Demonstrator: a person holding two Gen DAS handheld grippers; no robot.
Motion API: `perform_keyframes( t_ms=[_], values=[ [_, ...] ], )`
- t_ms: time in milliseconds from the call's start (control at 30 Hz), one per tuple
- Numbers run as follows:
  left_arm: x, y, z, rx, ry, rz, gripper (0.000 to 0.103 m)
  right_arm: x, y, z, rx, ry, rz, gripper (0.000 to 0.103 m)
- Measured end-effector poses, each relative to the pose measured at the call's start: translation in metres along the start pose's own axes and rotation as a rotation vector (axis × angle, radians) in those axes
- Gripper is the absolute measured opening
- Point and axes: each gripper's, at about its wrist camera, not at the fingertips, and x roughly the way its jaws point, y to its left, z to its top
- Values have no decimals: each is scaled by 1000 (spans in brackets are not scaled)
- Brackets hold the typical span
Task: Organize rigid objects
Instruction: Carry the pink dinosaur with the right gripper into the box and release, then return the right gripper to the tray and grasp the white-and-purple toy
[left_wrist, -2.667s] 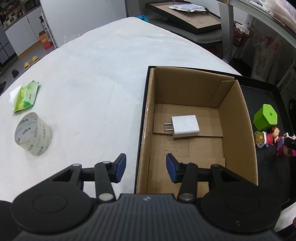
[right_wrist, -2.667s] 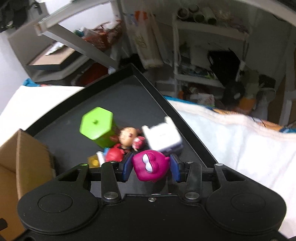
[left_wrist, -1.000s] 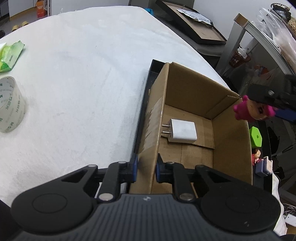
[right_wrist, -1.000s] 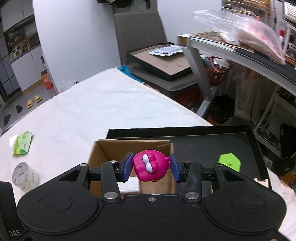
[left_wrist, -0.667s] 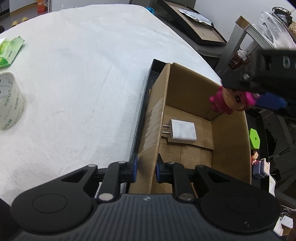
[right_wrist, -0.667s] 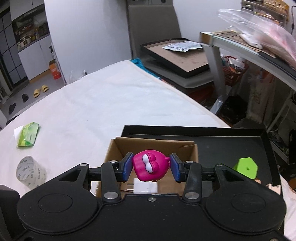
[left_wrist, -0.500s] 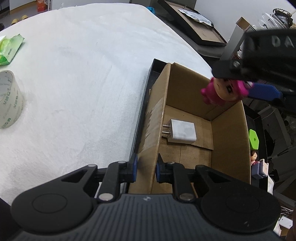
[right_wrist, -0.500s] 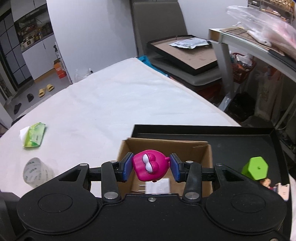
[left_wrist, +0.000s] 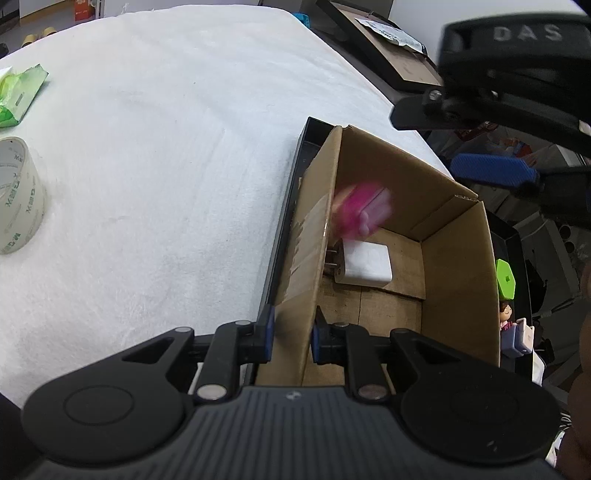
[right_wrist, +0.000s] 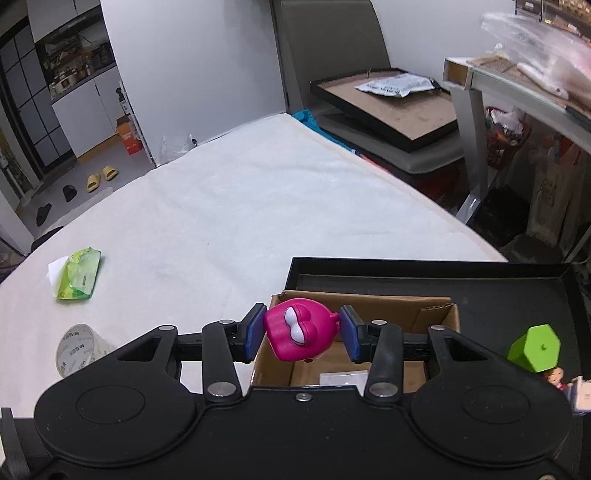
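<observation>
Pink toy figure (right_wrist: 300, 334): glossy magenta body with two pale lilac eye shapes, tilted between the parted blue pads of the right gripper (right_wrist: 301, 333). The jaws have just been opening; the near pad stands clear of the toy, contact at the other cannot be told. In the left wrist view the toy (left_wrist: 360, 214) is a pink motion blur above the cardboard box (left_wrist: 458, 280), over the white plug charger (left_wrist: 365, 264) on its floor. The left gripper (left_wrist: 291, 338) is clamped narrowly on the box's near wall. The box stands in a black tray (right_wrist: 509, 291). Legible writing: "DAS" on the right gripper's housing, left view only; "M·GBX" on the tape roll (left_wrist: 18, 195). The right view alone shows the toy's eyes. Green hexagonal block (right_wrist: 535, 347) on the tray; green packet (right_wrist: 77, 273) on the white cloth.
</observation>
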Motion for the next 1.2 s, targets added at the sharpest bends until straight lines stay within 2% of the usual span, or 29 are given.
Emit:
perform_keyframes(
  t_ms=[133, 367, 500, 633, 700, 900, 1000, 1200],
  values=[
    [0, -1, 0, 2, -4, 6, 18, 3, -11, 0, 64, 10, 31, 54],
    [2, -3, -1, 12, -6, 14, 18, -13, -29, -7, 75, 1, 8, 54],
    [2, -5, -2, 23, -7, 23, 18, -24, -42, -13, 81, -2, -10, 60],
    [3, -10, -3, 44, 1, 45, 19, -33, -56, -23, 85, -7, -31, 62],
    [2, -14, -3, 66, -1, 63, 19, -37, -65, -28, 99, -5, -38, 69],
    [-3, -26, -7, 139, -12, 117, 22, -46, -91, -41, 128, -10, -58, 71],
    [-5, -28, -6, 147, -13, 136, 22, -49, -102, -46, 137, -20, -85, 78],
    [-8, -41, -9, 184, -21, 185, 27, -53, -129, -58, 183, -47, -165, 82]
  ],
)
